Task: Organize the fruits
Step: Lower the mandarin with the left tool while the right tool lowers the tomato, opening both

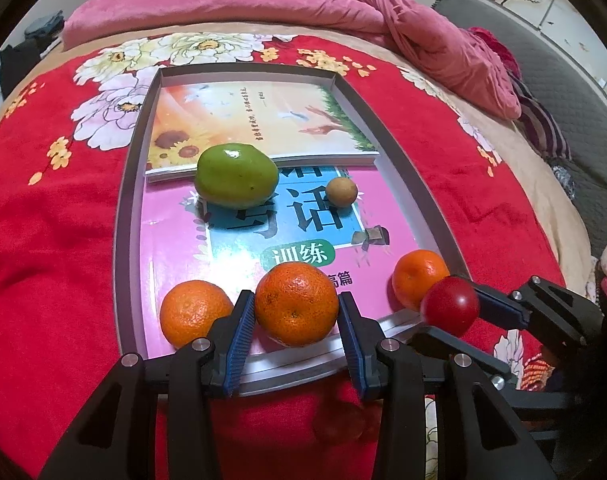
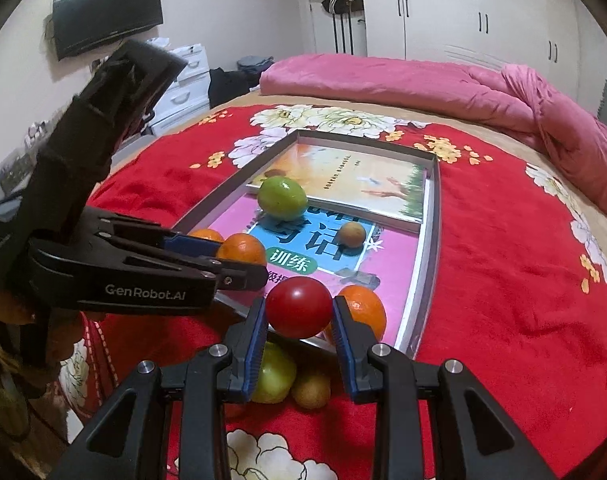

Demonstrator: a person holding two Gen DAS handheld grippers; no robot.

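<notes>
A grey tray (image 1: 123, 208) lies on the red bed cover with two books in it. My left gripper (image 1: 295, 300) is shut on an orange (image 1: 297, 312) at the tray's near end, between two other oranges (image 1: 195, 312) (image 1: 417, 276). My right gripper (image 2: 298, 304) is shut on a red tomato (image 2: 299, 312) over the tray's near rim (image 2: 431, 240). It shows in the left wrist view as the right gripper (image 1: 451, 310) beside the right-hand orange. A green fruit (image 1: 237, 175) and a small brown fruit (image 1: 341, 192) sit farther in, on the pink book (image 1: 167, 240).
On the cover in front of the tray, under my right gripper, lie another green fruit (image 2: 273, 376) and a brown fruit (image 2: 311, 390). A pink quilt (image 2: 423, 80) is bunched along the bed's far side. Drawers (image 2: 183, 80) and a wall screen (image 2: 107, 20) stand at the left.
</notes>
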